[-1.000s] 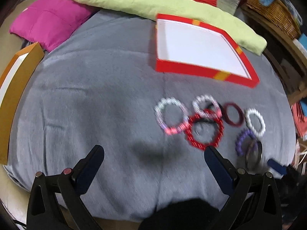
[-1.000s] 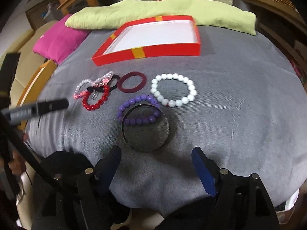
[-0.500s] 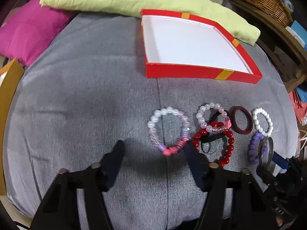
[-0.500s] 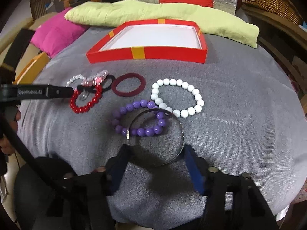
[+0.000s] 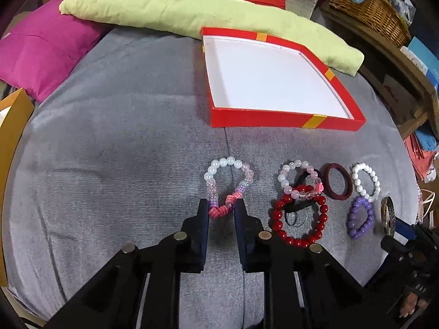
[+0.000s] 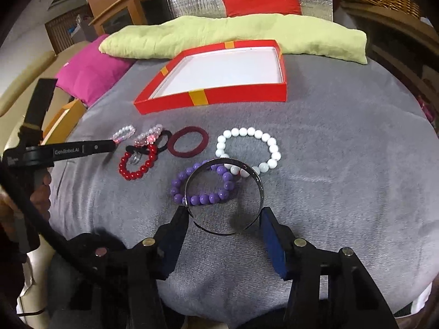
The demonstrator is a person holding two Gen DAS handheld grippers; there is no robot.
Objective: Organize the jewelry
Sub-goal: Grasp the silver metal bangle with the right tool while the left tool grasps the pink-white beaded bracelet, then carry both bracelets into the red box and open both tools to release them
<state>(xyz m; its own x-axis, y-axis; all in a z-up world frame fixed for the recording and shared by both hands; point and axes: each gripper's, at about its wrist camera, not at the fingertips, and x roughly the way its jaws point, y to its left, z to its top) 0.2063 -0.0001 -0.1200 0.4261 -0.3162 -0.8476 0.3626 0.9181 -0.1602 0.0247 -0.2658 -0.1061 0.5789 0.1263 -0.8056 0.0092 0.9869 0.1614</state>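
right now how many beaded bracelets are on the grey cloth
5: pastel one between the left tongs, pink-clear one overlapping the red one, white one, purple one beside it. None seem hidden.

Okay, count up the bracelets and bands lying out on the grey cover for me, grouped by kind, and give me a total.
Beaded bracelets: 5 (pastel, clear-pink, red, white, purple)
Metal bangle: 1
Maroon band: 1
Black hair tie: 1
Total: 8
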